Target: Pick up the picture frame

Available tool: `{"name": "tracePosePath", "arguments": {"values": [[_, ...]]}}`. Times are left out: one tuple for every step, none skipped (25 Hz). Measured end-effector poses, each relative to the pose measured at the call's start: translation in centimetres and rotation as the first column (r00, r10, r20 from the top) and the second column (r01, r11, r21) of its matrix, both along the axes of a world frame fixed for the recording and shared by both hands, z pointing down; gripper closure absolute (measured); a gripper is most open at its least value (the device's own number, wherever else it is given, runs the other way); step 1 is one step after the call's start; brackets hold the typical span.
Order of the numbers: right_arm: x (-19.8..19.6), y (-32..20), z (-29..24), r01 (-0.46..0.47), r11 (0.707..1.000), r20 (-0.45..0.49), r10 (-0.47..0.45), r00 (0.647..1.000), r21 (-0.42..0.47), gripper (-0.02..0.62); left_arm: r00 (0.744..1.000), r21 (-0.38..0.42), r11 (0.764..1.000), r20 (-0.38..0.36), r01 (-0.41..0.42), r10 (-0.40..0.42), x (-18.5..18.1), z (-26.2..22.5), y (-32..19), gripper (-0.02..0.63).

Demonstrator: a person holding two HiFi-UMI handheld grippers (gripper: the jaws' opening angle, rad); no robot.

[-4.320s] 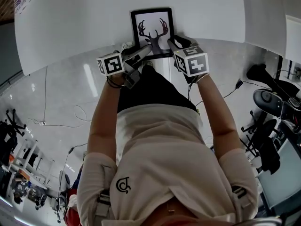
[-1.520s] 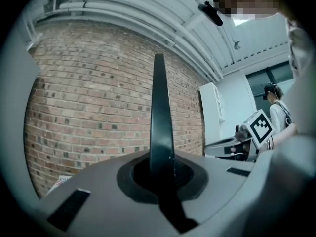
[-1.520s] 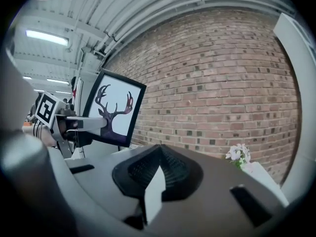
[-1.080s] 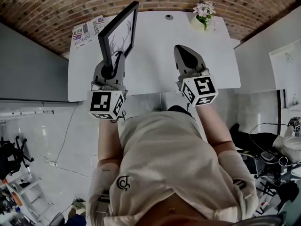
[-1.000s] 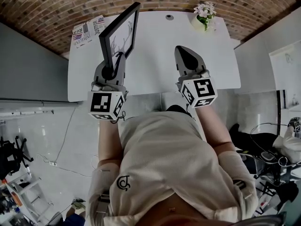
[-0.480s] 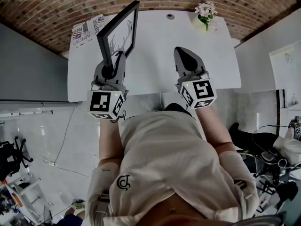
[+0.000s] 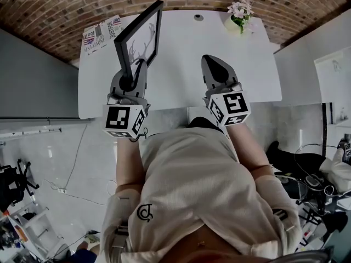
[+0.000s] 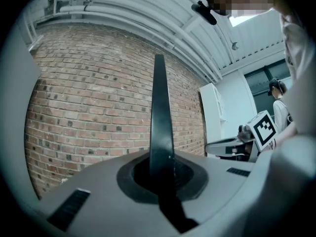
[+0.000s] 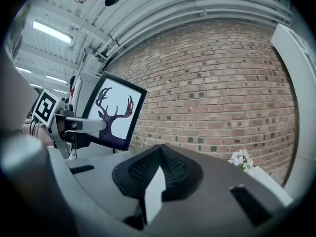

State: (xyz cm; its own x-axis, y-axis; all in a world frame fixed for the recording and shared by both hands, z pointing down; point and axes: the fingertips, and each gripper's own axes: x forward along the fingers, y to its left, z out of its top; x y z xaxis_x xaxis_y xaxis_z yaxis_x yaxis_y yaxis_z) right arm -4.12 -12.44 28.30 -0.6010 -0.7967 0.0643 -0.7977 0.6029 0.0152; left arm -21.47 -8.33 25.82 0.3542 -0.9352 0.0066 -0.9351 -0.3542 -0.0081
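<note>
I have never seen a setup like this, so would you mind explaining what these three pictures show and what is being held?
There is no robot here: a person holds a two-jaw gripper in each hand, each carrying a marker cube. The head view comes from a camera on the person's head, looking down over their body. The other two pictures come from cameras riding on each gripper, looking along its jaws. The left gripper is shut on the edge of a black picture frame with a deer print, holding it upright over the white table. The right gripper is shut and empty. On the table's far side are a magazine and a small vase of flowers.
</note>
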Motion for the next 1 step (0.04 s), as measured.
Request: {"name": "tracePosePath", "arguments": {"values": [[-0.12, 0.01, 0.09, -0.001, 1.0, 0.0, 0.001, 1.0, -0.004, 0.589, 1.0, -0.001, 1.0, -0.002, 0.0, 0.0, -0.05, 0.06, 0.0, 0.583]]}}
